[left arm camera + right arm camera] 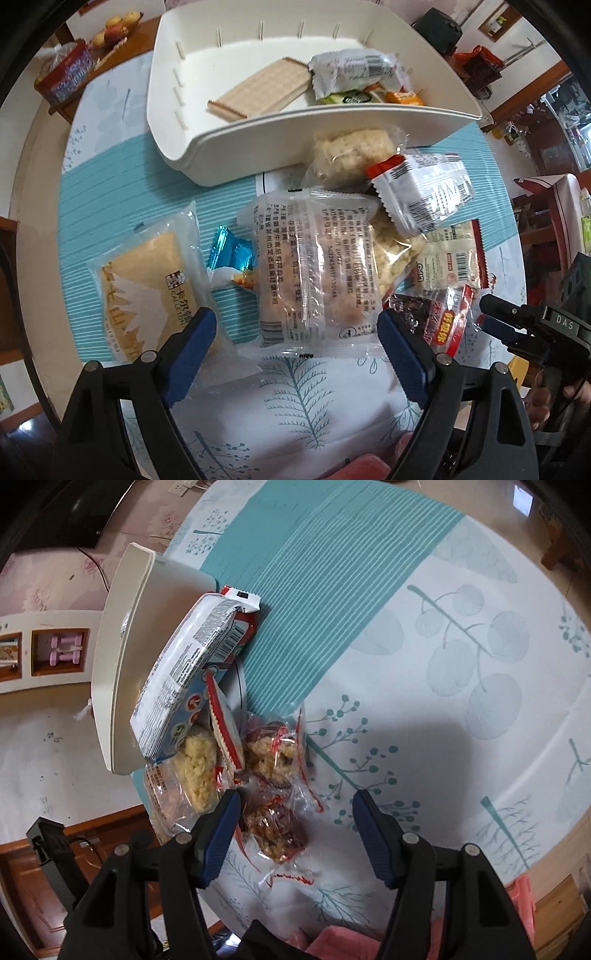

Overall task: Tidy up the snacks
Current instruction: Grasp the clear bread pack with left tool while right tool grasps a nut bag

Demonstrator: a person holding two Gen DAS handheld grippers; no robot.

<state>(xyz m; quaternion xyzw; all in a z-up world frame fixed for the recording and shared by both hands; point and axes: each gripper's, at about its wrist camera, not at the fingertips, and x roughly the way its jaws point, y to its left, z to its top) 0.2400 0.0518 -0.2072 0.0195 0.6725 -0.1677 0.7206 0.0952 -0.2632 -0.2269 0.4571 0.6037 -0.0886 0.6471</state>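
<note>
Clear snack packet (306, 269) between the spread, empty left fingers (192, 354), untouched; right fingers (221, 834) likewise released.

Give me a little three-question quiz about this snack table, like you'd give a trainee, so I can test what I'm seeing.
1. True or false: the white bin already has snacks inside.
2. Which lies between the left gripper fingers? A) a blue foil candy B) a clear packet printed with black text C) a banana
3. What colour trims the wrapper of the snack between the right gripper fingers?

Key:
1. True: a wafer biscuit and some wrapped snacks lie in it.
2. B: the clear packet sits between the open fingers, not yet pinched; the blue foil candy lies off to the left.
3. Red, on the clear-wrapped crispy snack.
</note>
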